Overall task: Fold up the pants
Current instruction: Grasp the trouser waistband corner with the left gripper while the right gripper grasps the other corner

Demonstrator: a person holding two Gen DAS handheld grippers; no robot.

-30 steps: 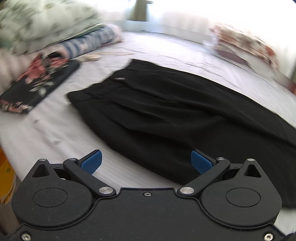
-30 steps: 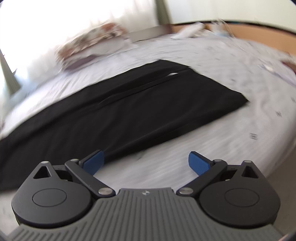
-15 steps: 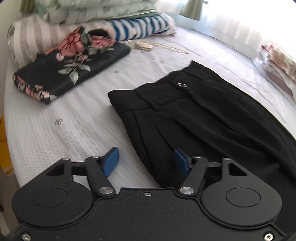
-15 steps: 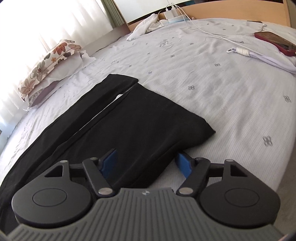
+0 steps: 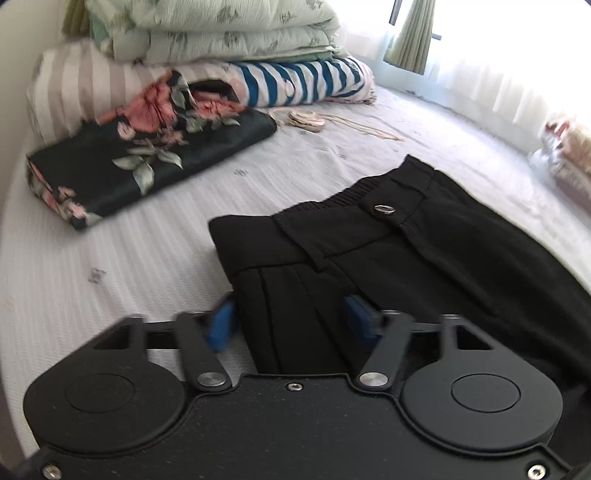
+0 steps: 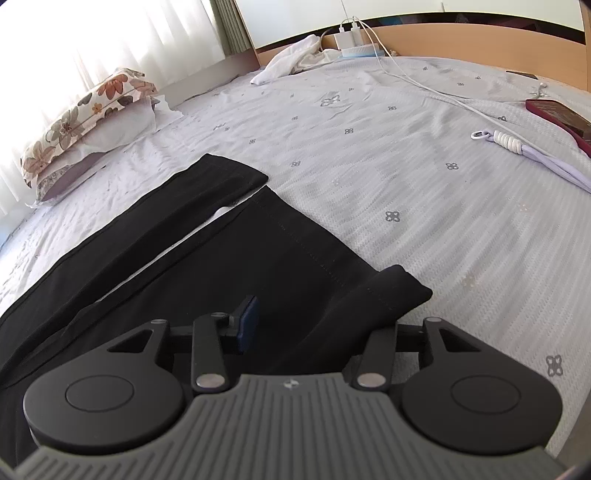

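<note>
Both claws closing on the black pants point(image 5: 424, 258) spread on the bed point(image 6: 424, 192).

My left claw point(image 5: 290, 323) straddles the waistband edge, pads not pressing yet; only my right claw point(image 6: 317, 325) view shows the hem bunched, its right pad hidden. Both jaws stood wider a second ago.

Pants point(image 5: 424, 258): flat on your bed point(image 5: 110, 277).
Folded bedding point(image 5: 207, 33): behind the waistband, far left.
Pillow point(image 6: 85, 118): left of leg hems.
</note>
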